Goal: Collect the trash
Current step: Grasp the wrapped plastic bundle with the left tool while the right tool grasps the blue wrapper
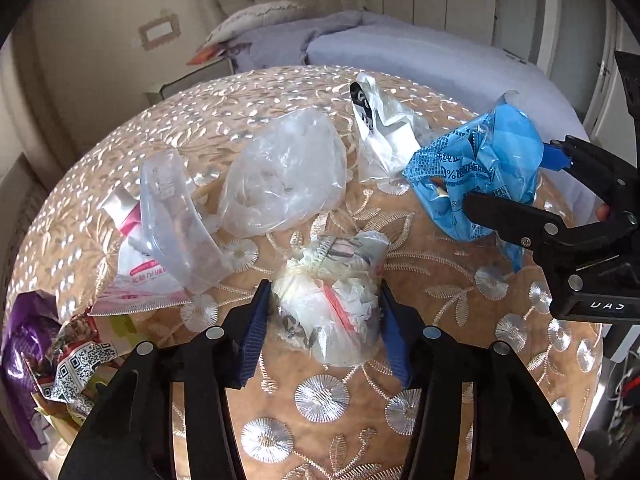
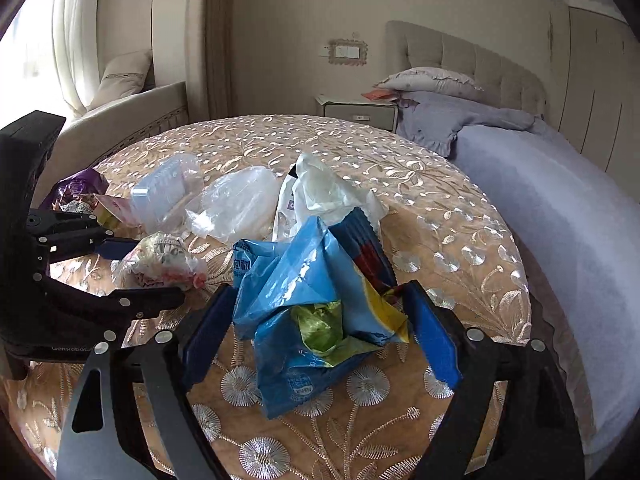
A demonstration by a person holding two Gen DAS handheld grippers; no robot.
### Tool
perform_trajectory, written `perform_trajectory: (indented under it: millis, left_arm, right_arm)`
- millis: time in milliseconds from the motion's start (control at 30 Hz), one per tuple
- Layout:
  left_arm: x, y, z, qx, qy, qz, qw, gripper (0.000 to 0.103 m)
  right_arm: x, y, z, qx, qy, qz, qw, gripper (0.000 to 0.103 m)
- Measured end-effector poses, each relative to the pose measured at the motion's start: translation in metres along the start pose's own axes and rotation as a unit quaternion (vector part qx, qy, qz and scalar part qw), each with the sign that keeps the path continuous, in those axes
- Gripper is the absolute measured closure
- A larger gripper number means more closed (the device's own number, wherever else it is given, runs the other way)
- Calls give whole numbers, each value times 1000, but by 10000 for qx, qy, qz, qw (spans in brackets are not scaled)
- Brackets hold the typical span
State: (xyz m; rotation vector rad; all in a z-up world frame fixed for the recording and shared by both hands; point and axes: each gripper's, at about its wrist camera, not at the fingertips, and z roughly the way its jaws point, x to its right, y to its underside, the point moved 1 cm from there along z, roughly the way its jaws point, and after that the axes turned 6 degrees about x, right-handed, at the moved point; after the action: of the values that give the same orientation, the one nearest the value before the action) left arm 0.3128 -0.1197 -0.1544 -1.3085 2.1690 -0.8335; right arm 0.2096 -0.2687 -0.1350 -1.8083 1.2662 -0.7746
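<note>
Trash lies on a round table with a gold embroidered cloth (image 1: 360, 408). My left gripper (image 1: 326, 312) has its jaws around a crumpled white wad of plastic and paper (image 1: 336, 300), pads touching its sides; the wad also shows in the right wrist view (image 2: 160, 258). My right gripper (image 2: 320, 316) has its jaws around a crumpled blue snack bag (image 2: 304, 300), pads at its edges. In the left wrist view the right gripper (image 1: 508, 184) pinches that blue bag (image 1: 476, 168) above the cloth.
A clear plastic bag (image 1: 280, 176), a clear plastic tray (image 1: 176, 220), a white-pink packet (image 1: 140, 272), a white bag with black print (image 1: 384, 128) and purple and QR-printed wrappers (image 1: 48, 344) lie on the table. A bed (image 2: 560, 208) stands behind.
</note>
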Motion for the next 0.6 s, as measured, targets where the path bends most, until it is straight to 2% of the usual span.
perform_trajectory:
  millis: [67, 267, 600]
  left_arm:
    - [3, 0, -4, 75, -19, 31, 10000, 54]
    - [21, 3, -26, 205, -27, 123, 9997, 54]
    - [62, 15, -70, 460, 111, 353, 9983, 54]
  right_arm:
    - [0, 1, -4, 25, -48, 16, 10000, 31]
    - [2, 0, -27, 130, -55, -18, 9999, 33]
    - [8, 12, -96, 418, 45, -176, 9990, 33]
